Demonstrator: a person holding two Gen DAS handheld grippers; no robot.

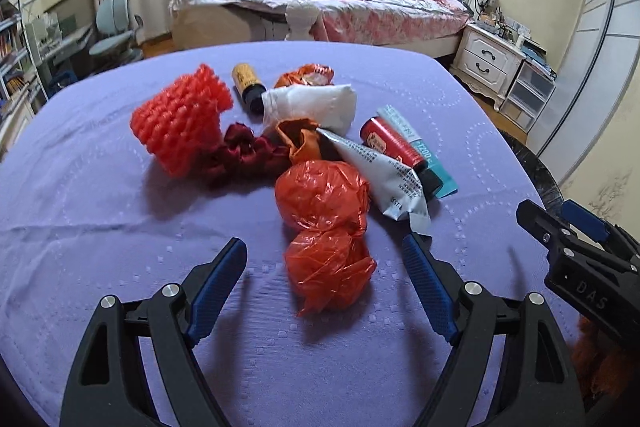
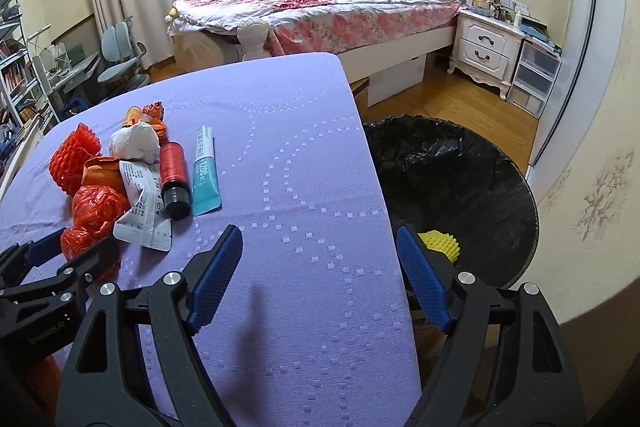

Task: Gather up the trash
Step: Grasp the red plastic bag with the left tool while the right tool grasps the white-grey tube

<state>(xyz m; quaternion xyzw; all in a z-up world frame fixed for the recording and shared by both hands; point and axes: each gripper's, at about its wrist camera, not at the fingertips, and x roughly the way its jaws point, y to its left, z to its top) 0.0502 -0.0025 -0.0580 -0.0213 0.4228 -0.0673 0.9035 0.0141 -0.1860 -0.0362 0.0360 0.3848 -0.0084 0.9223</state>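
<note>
A pile of trash lies on the purple-covered table (image 1: 100, 211): a red foam net (image 1: 180, 119), a crumpled red plastic bag (image 1: 324, 223), a white wrapper (image 1: 392, 179), a red bottle (image 1: 394, 143), a teal tube (image 2: 206, 167) and a white tissue wad (image 1: 312, 105). My left gripper (image 1: 324, 259) stands open, its fingers on either side of the red plastic bag without pressing it. My right gripper (image 2: 320, 247) stands open and empty over the table's right edge, beside the black-lined bin (image 2: 452, 187), which holds a yellow spiky piece (image 2: 440, 245). The right gripper (image 1: 560, 231) also shows at the right of the left wrist view.
A yellow-and-black bottle (image 1: 248, 87) and an orange wrapper (image 1: 304, 75) lie at the back of the pile. Beyond the table stand a bed (image 2: 340, 7), a white nightstand (image 2: 484, 49), a desk chair (image 2: 120, 55) and bookshelves (image 2: 20, 79). Wooden floor (image 2: 448, 99) surrounds the bin.
</note>
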